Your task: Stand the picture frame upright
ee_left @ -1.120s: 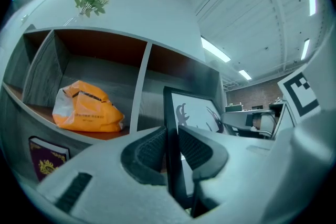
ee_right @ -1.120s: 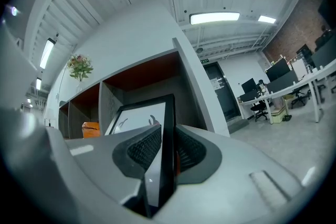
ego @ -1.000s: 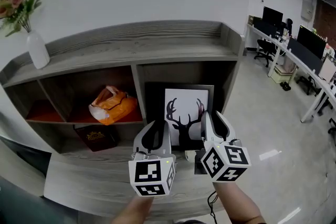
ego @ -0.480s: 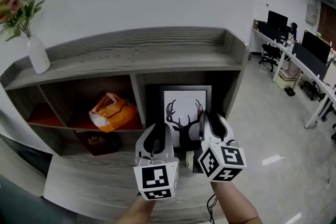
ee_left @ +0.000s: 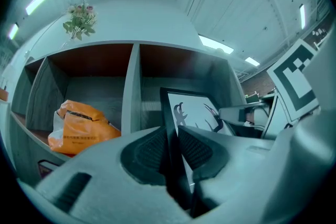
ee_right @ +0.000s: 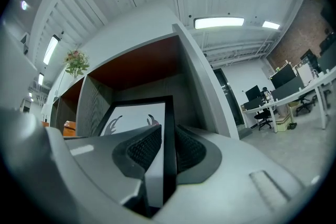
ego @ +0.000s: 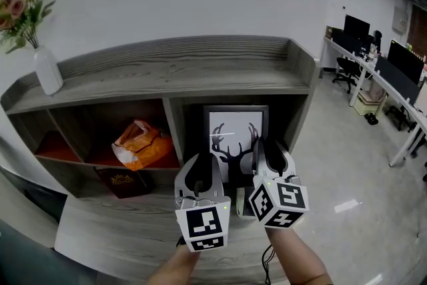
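Observation:
The picture frame [ego: 235,132] has a black border and a white print of a deer's antlers. It stands nearly upright in the right-hand compartment of the grey shelf unit [ego: 180,70]. My left gripper [ego: 200,169] is shut on the frame's left edge, and the black border [ee_left: 169,113] runs between its ribbed pads. My right gripper [ego: 267,155] is shut on the right edge, where the border [ee_right: 168,113] is pinched between its pads. The frame's bottom edge is hidden behind the grippers.
An orange bag [ego: 140,142] lies in the left compartment, with a dark box [ego: 122,180] on the lower ledge in front of it. A white vase of flowers [ego: 47,70] stands on the shelf top at the left. Office desks and chairs [ego: 373,70] fill the far right.
Both grippers keep their hold on the frame. The frame looks a little narrower and steeper in its compartment than a second ago, and the grippers sit slightly closer together.

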`<action>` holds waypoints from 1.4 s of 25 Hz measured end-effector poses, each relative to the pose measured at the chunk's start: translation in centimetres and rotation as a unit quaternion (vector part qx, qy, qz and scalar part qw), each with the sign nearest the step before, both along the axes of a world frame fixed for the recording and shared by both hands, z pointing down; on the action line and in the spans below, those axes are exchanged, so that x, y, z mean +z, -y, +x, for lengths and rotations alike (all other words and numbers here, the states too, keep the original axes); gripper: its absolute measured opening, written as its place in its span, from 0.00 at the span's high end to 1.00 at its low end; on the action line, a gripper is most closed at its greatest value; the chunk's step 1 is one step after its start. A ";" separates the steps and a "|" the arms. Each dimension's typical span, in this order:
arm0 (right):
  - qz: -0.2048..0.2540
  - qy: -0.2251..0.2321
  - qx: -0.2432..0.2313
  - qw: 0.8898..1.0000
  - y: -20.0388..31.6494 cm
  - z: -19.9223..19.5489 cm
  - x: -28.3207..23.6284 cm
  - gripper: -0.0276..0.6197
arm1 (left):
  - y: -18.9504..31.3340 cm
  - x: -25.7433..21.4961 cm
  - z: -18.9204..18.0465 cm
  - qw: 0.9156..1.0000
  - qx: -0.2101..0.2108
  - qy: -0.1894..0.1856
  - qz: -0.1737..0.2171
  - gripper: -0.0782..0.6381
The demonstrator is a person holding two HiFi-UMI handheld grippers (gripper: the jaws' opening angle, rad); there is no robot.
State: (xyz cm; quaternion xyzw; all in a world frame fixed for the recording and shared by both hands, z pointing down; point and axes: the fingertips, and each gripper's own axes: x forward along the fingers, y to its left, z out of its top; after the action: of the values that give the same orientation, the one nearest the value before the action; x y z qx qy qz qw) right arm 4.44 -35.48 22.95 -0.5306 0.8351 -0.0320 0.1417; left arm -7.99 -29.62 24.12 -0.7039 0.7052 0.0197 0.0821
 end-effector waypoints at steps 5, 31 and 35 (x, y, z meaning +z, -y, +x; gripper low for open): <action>-0.009 0.011 0.004 1.000 0.9 0.3 0.3 0.85 | 0.9 0.0 0.2 1.000 -0.007 0.014 -0.003 0.80; 0.030 0.001 0.048 0.998 3.3 -0.8 0.0 0.85 | 3.5 1.1 -0.5 0.997 -0.069 0.046 -0.009 0.80; 0.049 -0.004 0.061 0.997 3.3 -0.7 -0.3 0.85 | 3.9 0.8 -0.5 0.997 -0.069 0.037 -0.010 0.80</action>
State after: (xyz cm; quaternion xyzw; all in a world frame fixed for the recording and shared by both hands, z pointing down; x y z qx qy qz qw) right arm 3.71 -38.80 22.65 -0.5733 0.8022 0.0200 0.1654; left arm -8.52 -33.53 24.94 -0.6546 0.7488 -0.0197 0.1022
